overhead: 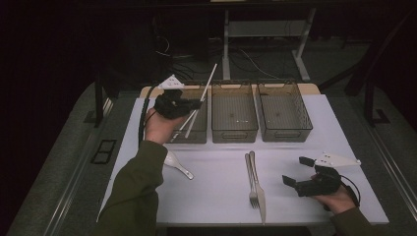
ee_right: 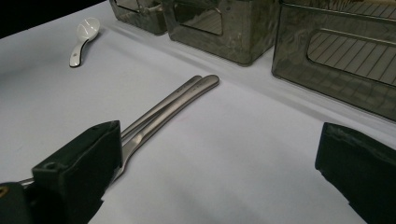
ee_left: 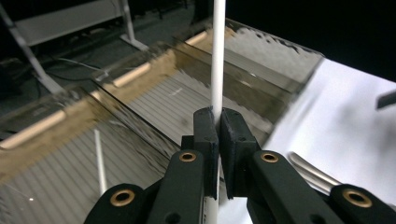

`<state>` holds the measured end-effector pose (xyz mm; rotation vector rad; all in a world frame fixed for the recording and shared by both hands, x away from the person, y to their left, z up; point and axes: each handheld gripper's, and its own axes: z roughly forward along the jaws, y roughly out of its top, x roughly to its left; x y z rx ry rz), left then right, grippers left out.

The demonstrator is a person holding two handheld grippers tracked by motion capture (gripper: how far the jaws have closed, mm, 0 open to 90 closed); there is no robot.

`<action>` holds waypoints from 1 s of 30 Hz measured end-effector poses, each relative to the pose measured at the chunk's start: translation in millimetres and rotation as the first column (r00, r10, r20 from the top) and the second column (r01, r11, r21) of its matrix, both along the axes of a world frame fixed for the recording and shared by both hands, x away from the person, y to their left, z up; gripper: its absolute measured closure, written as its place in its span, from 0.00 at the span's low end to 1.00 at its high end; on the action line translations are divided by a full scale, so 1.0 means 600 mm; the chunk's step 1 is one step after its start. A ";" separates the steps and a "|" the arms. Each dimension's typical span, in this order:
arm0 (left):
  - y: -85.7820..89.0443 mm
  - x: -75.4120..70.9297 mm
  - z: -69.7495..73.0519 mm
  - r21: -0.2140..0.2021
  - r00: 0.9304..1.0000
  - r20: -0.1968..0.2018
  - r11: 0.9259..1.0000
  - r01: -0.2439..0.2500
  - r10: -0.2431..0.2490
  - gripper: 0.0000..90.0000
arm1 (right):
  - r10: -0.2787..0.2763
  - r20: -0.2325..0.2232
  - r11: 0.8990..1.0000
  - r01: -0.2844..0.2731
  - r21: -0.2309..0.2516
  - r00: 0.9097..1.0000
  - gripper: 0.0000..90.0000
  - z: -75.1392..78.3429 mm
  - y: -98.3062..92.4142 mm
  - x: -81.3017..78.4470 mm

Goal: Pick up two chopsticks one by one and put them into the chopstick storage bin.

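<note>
A fork and knife lie touching side by side near the table's front. A white spoon lies to their left. 2 bins, middle and right, stand along the far side.
</note>
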<state>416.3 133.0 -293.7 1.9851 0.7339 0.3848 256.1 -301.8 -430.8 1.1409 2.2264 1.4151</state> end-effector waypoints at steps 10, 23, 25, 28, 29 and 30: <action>0.020 0.055 -0.018 0.042 0.998 -0.008 0.997 -0.069 0.069 0.94 | 0.000 0.005 1.000 0.000 0.000 1.000 0.01 0.001 -0.002 0.000; 0.033 0.077 -0.096 0.147 0.987 -0.101 0.983 -0.108 0.123 0.94 | -0.003 0.003 1.000 0.003 0.000 1.000 0.01 0.001 -0.002 -0.001; 0.037 0.079 -0.105 0.156 0.985 -0.114 0.982 -0.110 0.128 0.94 | -0.003 0.003 1.000 0.003 0.001 1.000 0.01 0.001 -0.002 -0.001; 0.041 0.080 -0.115 0.151 0.982 -0.129 0.981 -0.121 0.141 0.94 | -0.003 0.004 1.000 0.003 0.000 1.000 0.01 0.001 -0.002 -0.001; 0.042 0.082 -0.117 0.157 0.982 -0.129 0.981 -0.114 0.135 0.94 | -0.003 0.004 1.000 0.003 0.001 1.000 0.01 0.001 -0.002 -0.001; 0.042 0.082 -0.120 0.162 0.981 -0.135 0.980 -0.118 0.140 0.94 | -0.004 0.003 1.000 0.004 0.001 1.000 0.01 0.001 -0.002 -0.001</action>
